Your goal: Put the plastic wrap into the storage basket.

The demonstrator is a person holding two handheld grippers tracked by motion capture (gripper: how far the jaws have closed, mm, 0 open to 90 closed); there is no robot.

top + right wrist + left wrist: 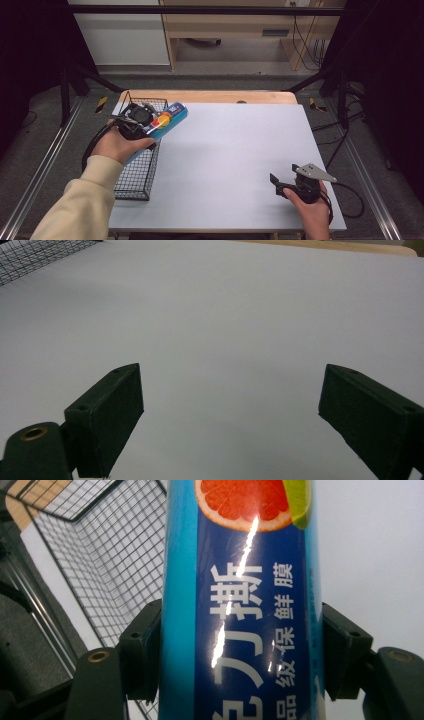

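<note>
A long blue box of cling film (167, 121) with a grapefruit picture and white Chinese lettering is held above the right rim of the black wire basket (138, 175). My left gripper (145, 127) is shut on the box, its jaws pressing both long sides; in the left gripper view the box (240, 605) runs up between the two black pads (145, 650). My right gripper (281, 184) rests near the table's front right, held by a hand, open with nothing between its jaws. The right gripper view looks past the right gripper (230, 415) over bare white table.
The white table top (235, 150) spreads between the two hands. The wire basket (100, 565) stands along the table's left edge; its corner (35, 255) appears at the top left of the right gripper view. A wooden strip (210, 96) borders the far edge.
</note>
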